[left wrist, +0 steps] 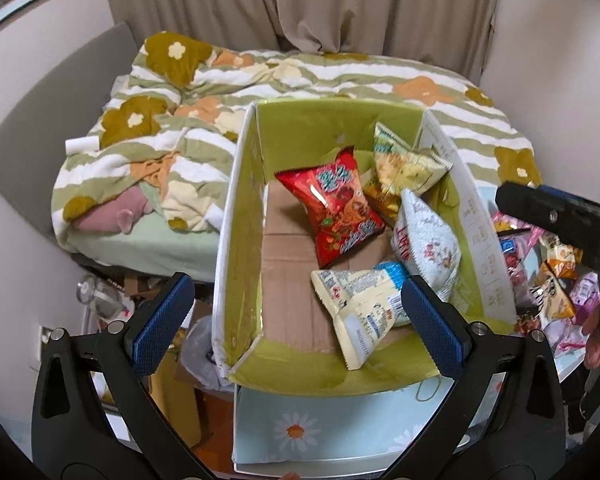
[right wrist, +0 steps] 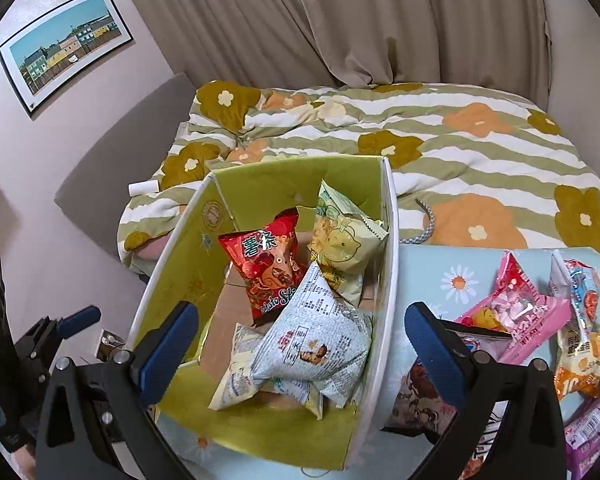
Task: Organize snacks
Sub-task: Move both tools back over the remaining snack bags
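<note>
From my left gripper (left wrist: 296,320) I look down into the green-lined box (left wrist: 236,208); its jaws stand wide apart with nothing between them. Inside the box lie the red packet (right wrist: 266,268), the yellow-green packet (right wrist: 340,244), the pale blue packet (right wrist: 320,344) and, under that one, a cream packet (left wrist: 356,304). My right gripper (right wrist: 300,344) hangs over the box's right wall, jaws fully apart and empty, the pale blue packet lying loose below them. Further right, on the daisy-print table (right wrist: 428,272), the unsorted snacks wait: a pink packet (right wrist: 516,312) nearest, then an orange packet (right wrist: 580,364) and a purple packet (right wrist: 596,432) at the edge. I judge these bags light, air-puffed and crinkly, the film slippery and the contents crushable. I would pinch the pink packet across a flat crimped end seam rather than its swollen middle, closing gently.
</note>
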The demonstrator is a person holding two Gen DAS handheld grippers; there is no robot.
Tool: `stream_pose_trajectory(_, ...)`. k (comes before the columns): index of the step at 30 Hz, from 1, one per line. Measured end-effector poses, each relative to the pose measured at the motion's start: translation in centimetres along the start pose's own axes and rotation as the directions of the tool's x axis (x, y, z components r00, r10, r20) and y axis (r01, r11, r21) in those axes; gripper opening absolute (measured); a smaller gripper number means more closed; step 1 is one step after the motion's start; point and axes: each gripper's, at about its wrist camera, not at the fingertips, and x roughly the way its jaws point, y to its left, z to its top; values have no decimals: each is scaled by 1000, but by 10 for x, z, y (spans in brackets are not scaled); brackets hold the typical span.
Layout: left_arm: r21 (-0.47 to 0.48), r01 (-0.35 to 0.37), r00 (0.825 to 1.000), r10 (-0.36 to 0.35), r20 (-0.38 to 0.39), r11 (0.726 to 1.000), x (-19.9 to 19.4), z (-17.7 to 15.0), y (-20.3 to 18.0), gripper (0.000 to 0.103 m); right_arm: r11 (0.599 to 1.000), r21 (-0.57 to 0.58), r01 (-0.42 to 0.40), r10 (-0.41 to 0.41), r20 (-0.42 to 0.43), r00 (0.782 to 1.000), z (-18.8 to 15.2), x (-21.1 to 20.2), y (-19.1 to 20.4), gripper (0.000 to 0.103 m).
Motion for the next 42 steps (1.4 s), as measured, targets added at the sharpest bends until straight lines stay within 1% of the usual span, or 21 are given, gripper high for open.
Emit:
stream_pose_trajectory(4,24,26,999,-27,28,999,-15,4,-10,103,1000,-12,12,-11,14,1000,-4,-20,1,103)
stream_pose_trajectory(7,47,46,997,-49,56,998,-31,3,-27,103,1000,-12,10,-10,31,999,-10,-40,-4,103)
stream_pose_trajectory(9,53,68,995,-72,71,996,-38,2,-39,103,1000,-12,22,-22,35,999,-14,-53,-11,103)
stream_pose_trajectory(11,66,91,992,-96,87,994,-46,1,-56,103,998,2,62,-62,52,997,-20,-71,-22,103)
stream_pose_trajectory(15,109,124,986,-135,103,986,-55,-5,-101,103,994,6,113,-113,96,989,-31,-107,-51,103)
stream_pose_trajectory(19,142,157,980,-171,98,977,-59,-15,-151,103,987,41,155,-159,110,981,-46,-140,-95,103)
stream_pose_trajectory(26,222,186,976,-205,67,957,-57,-38,-240,103,973,111,204,-214,79,974,-82,-180,-176,103)
stream_pose_trajectory(30,298,194,976,-214,36,935,-47,-58,-283,103,965,146,217,-225,42,973,-105,-188,-216,103)
stream_pose_trajectory(33,368,184,980,-198,3,911,-32,-71,-312,103,961,168,220,-224,4,975,-120,-186,-243,103)
stream_pose_trajectory(36,417,176,983,-180,-32,892,-15,-81,-331,103,953,199,229,-225,-42,973,-137,-177,-266,103)
stream_pose_trajectory(39,479,161,987,-147,-67,863,5,-89,-346,103,940,255,227,-211,-91,973,-154,-162,-288,103)
stream_pose_trajectory(42,553,144,990,-114,-89,821,25,-96,-358,103,919,325,224,-193,-126,973,-169,-150,-304,103)
